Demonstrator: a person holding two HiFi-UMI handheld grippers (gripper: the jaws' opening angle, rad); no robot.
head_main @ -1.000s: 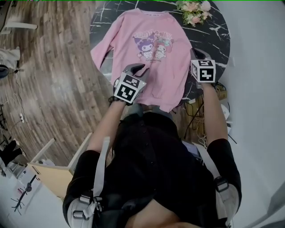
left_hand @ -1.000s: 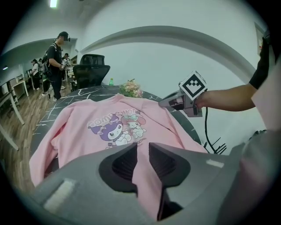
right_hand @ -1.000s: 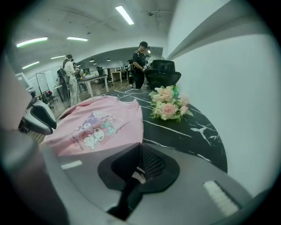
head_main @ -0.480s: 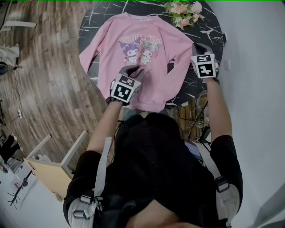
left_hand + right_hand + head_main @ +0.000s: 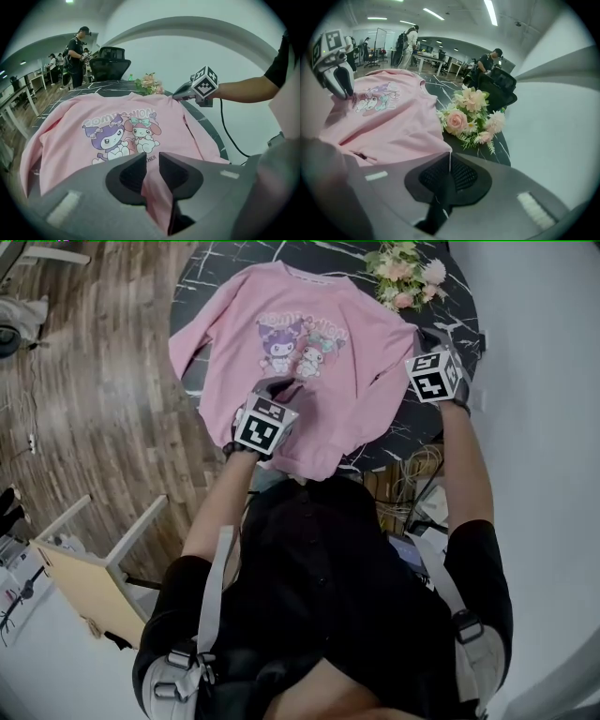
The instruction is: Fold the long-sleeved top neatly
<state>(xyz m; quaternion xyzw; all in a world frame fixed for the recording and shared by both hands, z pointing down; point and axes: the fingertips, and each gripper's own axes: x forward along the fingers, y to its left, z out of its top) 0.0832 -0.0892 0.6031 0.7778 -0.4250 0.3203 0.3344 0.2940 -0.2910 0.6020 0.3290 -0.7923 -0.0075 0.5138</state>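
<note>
Top (image 5: pixel 309 371), pink with long sleeves, lies spread front-up on a round black table (image 5: pixel 455 296) veined with white. Two cartoon figures are printed on its chest (image 5: pixel 298 343). Its neck points to the far side and its hem (image 5: pixel 314 463) hangs a little over the near edge, toward the person. The sleeve at the head view's left (image 5: pixel 187 343) droops over the table's rim above a wooden floor (image 5: pixel 103 399).

The left gripper (image 5: pixel 151 161) is clamped on the top low on its front, just below the print, with a raised fold of pink cloth standing between its two jaws. Its marker cube (image 5: pixel 265 425) faces up, at the end of the person's left forearm.

The right gripper (image 5: pixel 449 159) sits at the table's right side, by the other sleeve (image 5: pixel 380 399). Its jaws are closed together, and the pink cloth draws up to a point right at their tips, where a thin edge of it appears pinched.

A bunch of pink and white flowers (image 5: pixel 405 276) lies on the far right part of the table, just beside the top's shoulder. Beyond the table stands a black office chair (image 5: pixel 110 58), and people stand farther back in the room.
</note>
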